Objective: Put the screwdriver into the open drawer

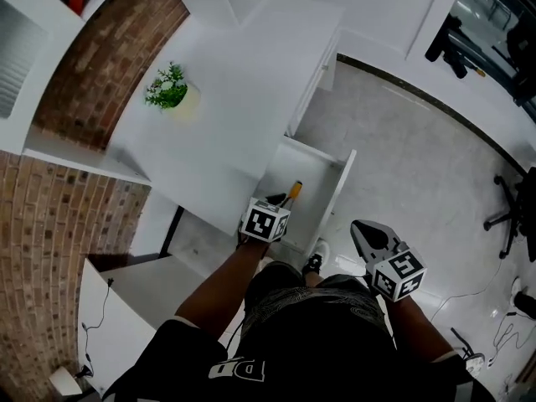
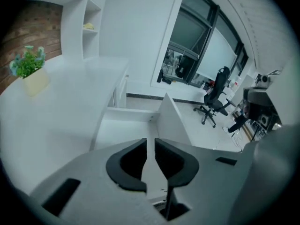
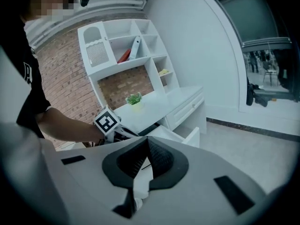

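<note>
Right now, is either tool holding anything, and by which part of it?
Nothing is held. The left tool has its jaws slightly apart and empty; the right tool is shut on nothing. The screwdriver lies in the open drawer.

A potted plant point(image 1: 167, 88) stands on the white desk point(image 1: 243, 74) beside a brick wall point(image 1: 105, 61).

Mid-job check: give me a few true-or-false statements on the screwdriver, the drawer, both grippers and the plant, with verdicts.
1. The screwdriver lies in the open drawer. True.
2. The left gripper is clamped on the screwdriver. False: its jaws stand slightly apart with nothing between them.
3. The right gripper holds nothing. True.
4. The potted plant stands on the floor. False: it stands on the white desk.
</note>
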The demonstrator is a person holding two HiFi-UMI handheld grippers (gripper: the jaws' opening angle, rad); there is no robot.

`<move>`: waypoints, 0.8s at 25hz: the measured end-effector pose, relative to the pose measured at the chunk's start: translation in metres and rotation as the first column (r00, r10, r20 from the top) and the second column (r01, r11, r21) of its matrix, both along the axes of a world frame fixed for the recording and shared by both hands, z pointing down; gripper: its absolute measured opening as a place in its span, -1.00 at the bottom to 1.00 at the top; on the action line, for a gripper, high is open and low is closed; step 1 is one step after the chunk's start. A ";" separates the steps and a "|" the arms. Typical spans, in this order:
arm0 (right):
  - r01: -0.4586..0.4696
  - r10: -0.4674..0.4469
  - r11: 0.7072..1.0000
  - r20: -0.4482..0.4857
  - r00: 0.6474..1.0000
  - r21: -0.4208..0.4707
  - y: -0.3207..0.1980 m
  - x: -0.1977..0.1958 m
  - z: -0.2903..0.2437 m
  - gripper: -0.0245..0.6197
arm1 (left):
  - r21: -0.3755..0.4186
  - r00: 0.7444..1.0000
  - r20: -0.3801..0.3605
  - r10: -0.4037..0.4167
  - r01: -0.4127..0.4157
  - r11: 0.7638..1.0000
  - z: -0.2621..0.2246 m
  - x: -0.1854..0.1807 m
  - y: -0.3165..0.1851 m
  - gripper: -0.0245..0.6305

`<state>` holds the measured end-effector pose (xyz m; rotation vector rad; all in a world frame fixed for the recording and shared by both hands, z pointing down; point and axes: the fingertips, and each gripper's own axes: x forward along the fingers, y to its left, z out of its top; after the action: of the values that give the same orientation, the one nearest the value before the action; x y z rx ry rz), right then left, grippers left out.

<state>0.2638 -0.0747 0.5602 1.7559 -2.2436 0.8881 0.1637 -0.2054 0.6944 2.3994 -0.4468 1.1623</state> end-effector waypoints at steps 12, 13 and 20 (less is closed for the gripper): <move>0.237 -0.237 0.965 -0.014 0.971 0.115 -0.018 -0.101 -0.043 -0.91 | 0.010 0.950 -0.278 -0.144 0.153 0.988 -0.124 -0.091 0.059 -0.87; 0.249 -0.249 0.961 -0.017 0.968 0.120 -0.015 -0.111 -0.047 -0.91 | 0.011 0.942 -0.296 -0.157 0.168 0.986 -0.133 -0.101 0.065 -0.87; 0.263 -0.263 0.957 -0.019 0.965 0.121 0.025 -0.182 -0.071 -0.91 | 0.029 0.900 -0.398 -0.177 0.205 0.978 -0.193 -0.169 0.113 -0.87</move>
<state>0.0823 -0.0501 0.4888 1.4517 -2.5014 0.7055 -0.0054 -0.0929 0.5016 2.4983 -0.5793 0.5649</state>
